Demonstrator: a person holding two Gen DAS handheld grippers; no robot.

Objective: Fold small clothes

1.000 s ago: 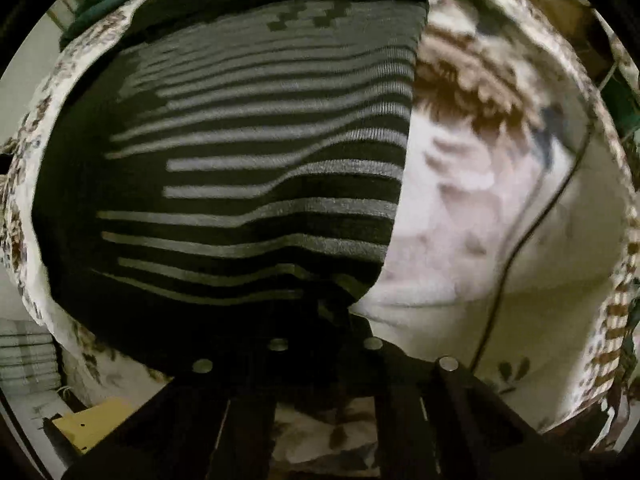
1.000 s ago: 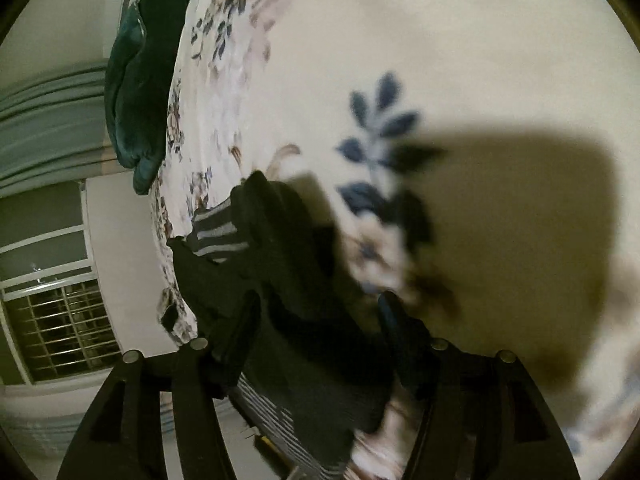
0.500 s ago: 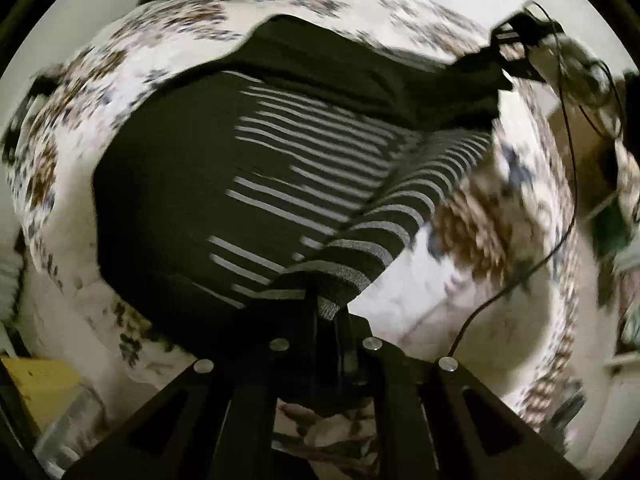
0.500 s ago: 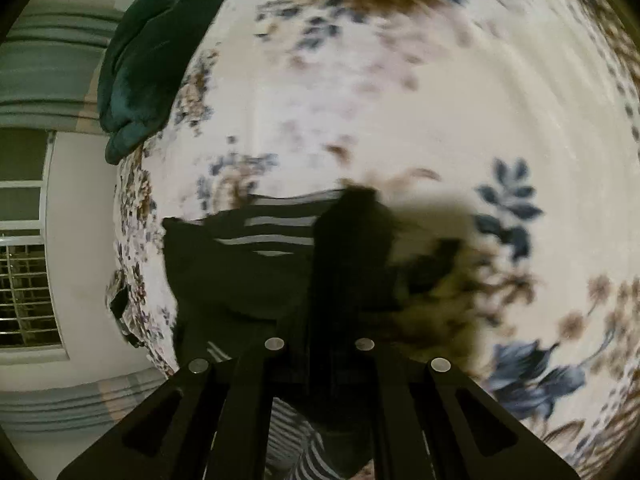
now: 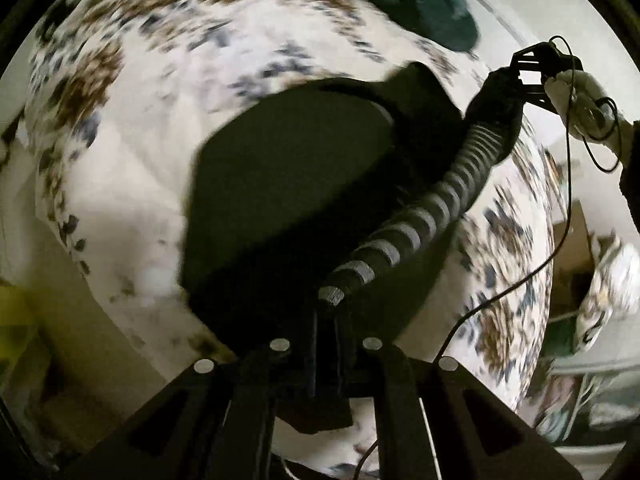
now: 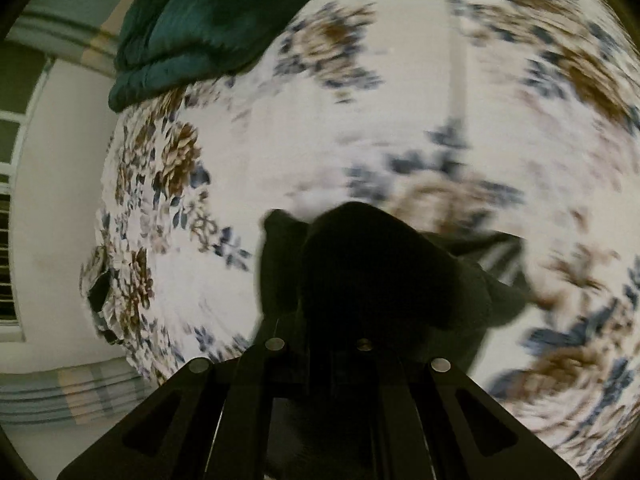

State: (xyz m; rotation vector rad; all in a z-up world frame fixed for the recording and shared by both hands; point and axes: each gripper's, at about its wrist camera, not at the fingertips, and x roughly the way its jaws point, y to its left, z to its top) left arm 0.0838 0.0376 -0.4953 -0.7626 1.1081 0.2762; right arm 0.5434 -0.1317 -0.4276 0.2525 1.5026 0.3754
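Left claw (image 5: 326,320) clenched on striped sleeve (image 5: 424,216) of black garment (image 5: 288,184). Right claw (image 6: 320,344) clamped on garment's dark fabric, raised above floral bed (image 6: 360,112). Both claws point steeply down.

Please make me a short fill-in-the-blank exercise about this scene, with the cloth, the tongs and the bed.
1. Both tongs are shut on the same black ____-patterned garment.
2. The bed sheet has a ____ print.
3. In the left wrist view, the right tongs grip the garment at the upper ____.
4. At the bed's far edge lies a dark ____ blanket.

Missing words: striped; floral; right; green
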